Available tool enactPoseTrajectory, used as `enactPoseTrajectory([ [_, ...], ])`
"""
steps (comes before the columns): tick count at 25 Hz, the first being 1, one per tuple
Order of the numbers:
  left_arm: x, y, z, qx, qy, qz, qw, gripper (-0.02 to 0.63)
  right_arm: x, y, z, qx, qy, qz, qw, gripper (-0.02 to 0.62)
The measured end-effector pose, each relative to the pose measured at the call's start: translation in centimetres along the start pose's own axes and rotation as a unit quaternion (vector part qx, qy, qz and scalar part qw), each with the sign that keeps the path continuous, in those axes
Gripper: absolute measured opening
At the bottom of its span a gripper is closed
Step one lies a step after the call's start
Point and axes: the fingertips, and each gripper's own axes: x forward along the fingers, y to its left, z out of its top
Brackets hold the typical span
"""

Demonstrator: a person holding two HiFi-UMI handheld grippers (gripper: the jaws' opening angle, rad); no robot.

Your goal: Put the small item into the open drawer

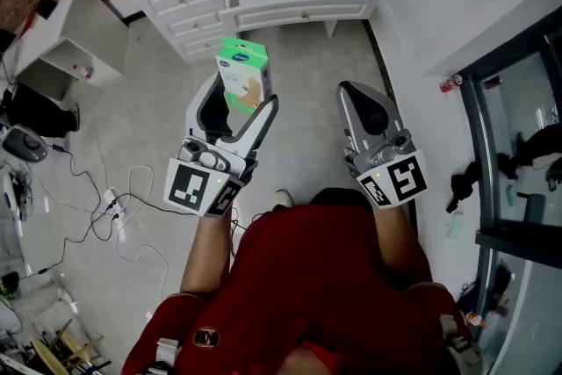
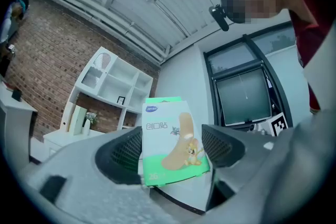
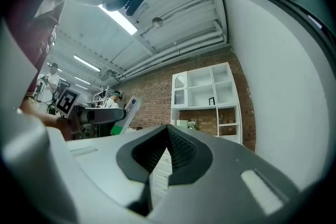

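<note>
L gripper (image 1: 244, 104): jaws wide, pads clamped on side edges of plaster box (image 1: 242, 73). Box upright in air, long axis along jaws, top past the tips.
R gripper (image 1: 355, 95): jaws together, empty, level w/ L, to its right.
Open drawer (image 1: 303, 11): far side, ahead & slightly right of box, well apart.
Est.: L carries box far-right.
</note>
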Motion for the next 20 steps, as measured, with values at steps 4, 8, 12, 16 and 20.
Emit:
enactPoseTrajectory([
  [4, 0.4, 2.4, 0.1, -0.014, -0.002, 0.010, 0.9999, 0.359, 1.3, -0.2, -0.7, -0.002, 0.011, -0.007, 1.000, 0.012],
  [8, 2.0, 4.6, -0.8, -0.013, 0.006, 0.009, 0.9999, 0.359, 3.1, -2.2, -1.7, 0.004, 0.014, -0.017, 1.000, 0.012],
  [12, 5.2, 6.9, -2.2, -0.004, 0.015, 0.011, 0.9998, 0.359, 5.8, -5.6, -2.9, 0.010, 0.007, -0.021, 1.000, 0.012],
  [16, 10.0, 9.4, -3.4, 0.008, 0.027, 0.022, 0.9994, 0.359, 9.3, -10.5, -4.4, 0.010, -0.002, -0.017, 1.000, 0.012],
  [20, 15.8, 12.3, -5.1, 0.024, 0.045, 0.034, 0.9981, 0.359, 13.3, -16.7, -5.5, 0.007, -0.008, -0.010, 1.000, 0.012],
])
